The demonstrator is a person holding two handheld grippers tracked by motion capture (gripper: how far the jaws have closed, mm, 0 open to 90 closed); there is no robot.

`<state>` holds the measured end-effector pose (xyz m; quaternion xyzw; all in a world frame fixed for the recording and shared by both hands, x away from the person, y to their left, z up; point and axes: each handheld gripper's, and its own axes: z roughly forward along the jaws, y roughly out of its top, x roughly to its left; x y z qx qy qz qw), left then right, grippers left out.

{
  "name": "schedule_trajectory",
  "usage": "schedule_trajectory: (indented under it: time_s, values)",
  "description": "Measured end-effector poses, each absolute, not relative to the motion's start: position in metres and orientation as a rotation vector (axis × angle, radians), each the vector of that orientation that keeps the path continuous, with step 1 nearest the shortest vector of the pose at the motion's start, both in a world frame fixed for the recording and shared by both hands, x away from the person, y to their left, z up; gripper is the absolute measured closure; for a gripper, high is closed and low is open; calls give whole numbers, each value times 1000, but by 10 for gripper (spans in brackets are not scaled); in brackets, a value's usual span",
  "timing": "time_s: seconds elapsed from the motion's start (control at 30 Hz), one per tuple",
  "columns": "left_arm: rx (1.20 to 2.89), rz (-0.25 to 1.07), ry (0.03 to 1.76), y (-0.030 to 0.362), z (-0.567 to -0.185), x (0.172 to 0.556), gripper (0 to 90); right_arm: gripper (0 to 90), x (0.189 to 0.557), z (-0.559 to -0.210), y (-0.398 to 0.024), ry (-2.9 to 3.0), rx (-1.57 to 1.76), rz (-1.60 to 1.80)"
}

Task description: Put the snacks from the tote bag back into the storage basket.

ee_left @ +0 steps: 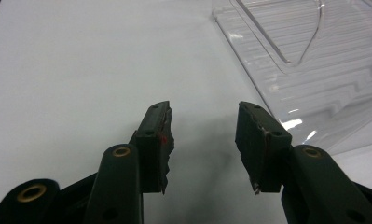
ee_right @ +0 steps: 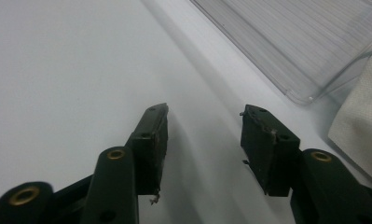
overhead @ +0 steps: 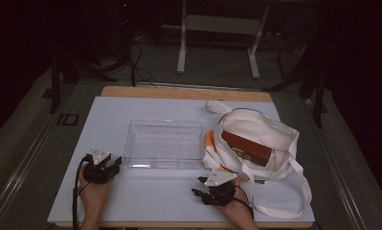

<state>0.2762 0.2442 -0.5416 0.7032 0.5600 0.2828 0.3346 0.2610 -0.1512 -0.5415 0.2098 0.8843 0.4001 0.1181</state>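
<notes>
At the bottom of the high view, two hands came in over the near edge of the white table. The left gripper sat in the lower left of the frame, just short of the near left corner of the clear plastic tray, close to it but not touching. In the left gripper view its black jaws stood apart with bare white tabletop between them and nothing held; the tray's ribbed wall filled the upper right of that frame.

The right gripper lay lower centre in the high view, jaws pointing toward the left of the frame, with a strap of the bag just beside it. In the right gripper view its jaws also stood apart over bare table, gripping nothing; the tray's corner showed at upper right and a fold of cream cloth at the right edge.

Farther back, the tray stood empty at the middle of the table. To its right, touching its right end, lay the cream tote bag, mouth open, with a brown box lying tilted inside. Beyond the table's far edge, the dim floor held white table legs at upper centre.
</notes>
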Motion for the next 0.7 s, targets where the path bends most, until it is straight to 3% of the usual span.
schedule_trajectory:
  time_s: [0.7]
  values:
    - [1769, 687, 1524, 252, -542, 278, 546, 480, 261, -541, -151, 2587, 614, 1162]
